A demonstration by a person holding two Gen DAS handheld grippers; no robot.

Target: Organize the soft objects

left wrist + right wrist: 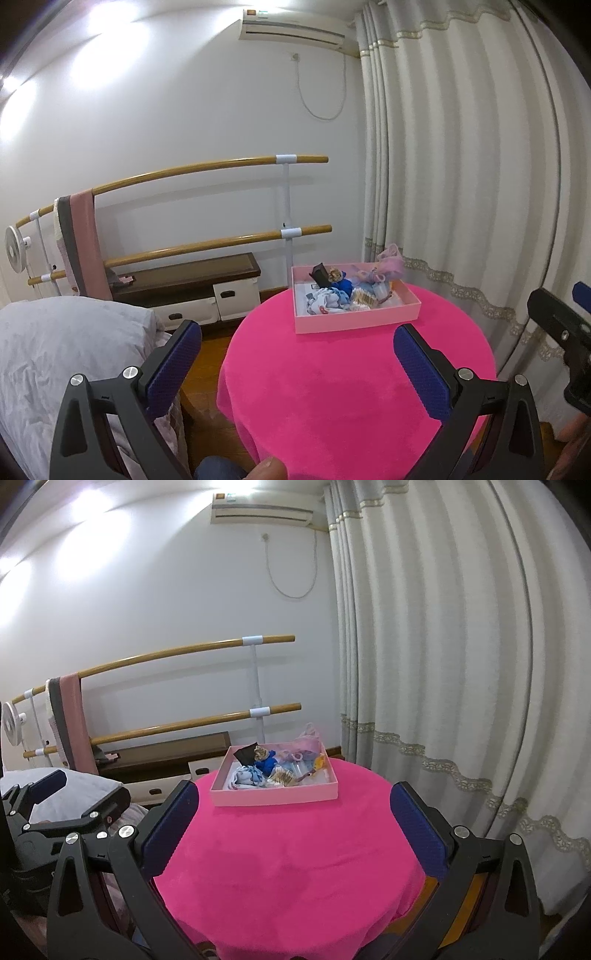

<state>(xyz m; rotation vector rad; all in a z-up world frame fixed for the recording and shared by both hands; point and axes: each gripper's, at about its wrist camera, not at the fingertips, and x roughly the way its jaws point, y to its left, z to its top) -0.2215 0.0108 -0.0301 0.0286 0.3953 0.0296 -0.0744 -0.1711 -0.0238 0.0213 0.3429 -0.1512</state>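
The soft things sit heaped in a shallow pink box [275,795] at the far side of the round surface [288,867]: a pale blue bundle of cloth [248,775], a deep blue piece [269,763], a black piece [246,754], and sheer pink-lilac gauze [308,743] spilling over the back wall. All look light, limp and likely to tangle, so a pinch at a raised fold or bunched edge seems the best hold; a lift may drag neighbours along, and the light box could slide. The left gripper [295,363] and right gripper [293,829] both hover at the near edge, well apart from the box, fingers spread wide and holding nothing. The surface wears a plush magenta cloth. Around it are cream curtains [443,664], a two-rail wooden barre [207,206] against the white wall, a low cabinet [192,291], and a bed [62,354] at left.
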